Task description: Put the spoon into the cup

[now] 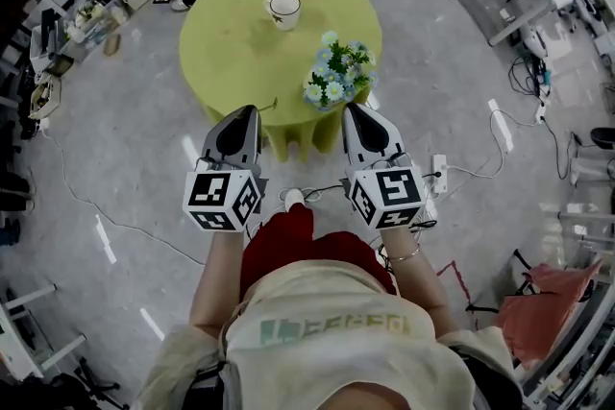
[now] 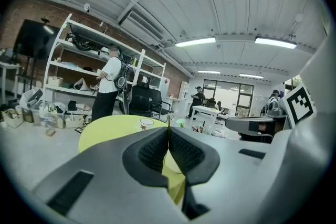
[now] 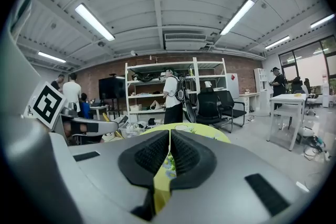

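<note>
Directly ahead of me in the head view stands a round table [image 1: 226,53] draped in a smooth yellow-green cloth that hangs in soft folds at its near edge. On its far side sits the cup [image 1: 284,10], white and glossy, round with a dark line at its rim. A bunch of small blue and white flowers [image 1: 336,77] with green leaves rests near the table's right near edge.

The spoon [image 1: 266,103] shows only as a thin dark sliver by the table's near edge, well apart from the cup and just beside the tip of the left gripper [image 1: 252,108].

Both grippers have tapering grey shells that narrow to a point. Each carries a cube with black and white square markers at its near end. The right gripper [image 1: 352,107] hovers near the flowers.

In the left gripper view the black ribbed pads [image 2: 155,152] are pressed together along a straight seam. A thin dark line [image 2: 168,121] stands up just above that seam. I cannot tell whether it is the spoon pinched at the tips or something beyond them.

In the right gripper view the pads [image 3: 152,152] also meet flat, fully closed, with nothing between them. Only yellow cloth and the flowers show through the gap below.

Around the table lies a grey, slightly shiny floor [image 1: 125,158].
</note>
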Action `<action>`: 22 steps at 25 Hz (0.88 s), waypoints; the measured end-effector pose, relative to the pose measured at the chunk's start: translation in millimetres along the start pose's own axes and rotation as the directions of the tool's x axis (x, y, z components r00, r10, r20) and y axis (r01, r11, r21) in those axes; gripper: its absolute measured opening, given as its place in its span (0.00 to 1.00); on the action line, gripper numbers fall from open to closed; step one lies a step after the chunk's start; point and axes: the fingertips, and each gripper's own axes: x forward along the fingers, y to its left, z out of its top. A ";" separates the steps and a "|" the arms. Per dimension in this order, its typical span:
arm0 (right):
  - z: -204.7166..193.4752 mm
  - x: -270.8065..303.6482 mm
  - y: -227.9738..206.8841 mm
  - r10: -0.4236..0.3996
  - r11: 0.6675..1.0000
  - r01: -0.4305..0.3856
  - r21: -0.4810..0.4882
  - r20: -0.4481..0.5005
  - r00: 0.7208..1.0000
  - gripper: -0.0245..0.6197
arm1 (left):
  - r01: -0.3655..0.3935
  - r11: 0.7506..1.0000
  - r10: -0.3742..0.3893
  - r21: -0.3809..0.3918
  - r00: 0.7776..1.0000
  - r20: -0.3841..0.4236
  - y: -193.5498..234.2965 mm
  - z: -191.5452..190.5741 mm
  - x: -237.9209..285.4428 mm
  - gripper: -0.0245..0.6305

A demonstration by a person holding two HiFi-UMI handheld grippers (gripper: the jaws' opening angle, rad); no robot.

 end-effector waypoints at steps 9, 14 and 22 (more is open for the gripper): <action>14.3 21.5 2.4 -0.059 0.998 0.059 -0.016 0.010 0.998 0.10 | 0.028 1.000 -0.028 -0.012 1.000 0.006 30.4 11.5 13.9 0.07; 19.5 18.7 -10.1 -0.092 0.995 0.092 -0.024 0.017 0.996 0.10 | 0.031 0.999 -0.031 -0.012 0.999 0.018 33.6 14.6 16.4 0.07; 30.4 31.1 -21.4 -0.085 0.996 0.086 -0.010 0.022 0.996 0.10 | 0.028 1.000 -0.028 -0.008 0.999 0.029 38.2 27.1 29.6 0.07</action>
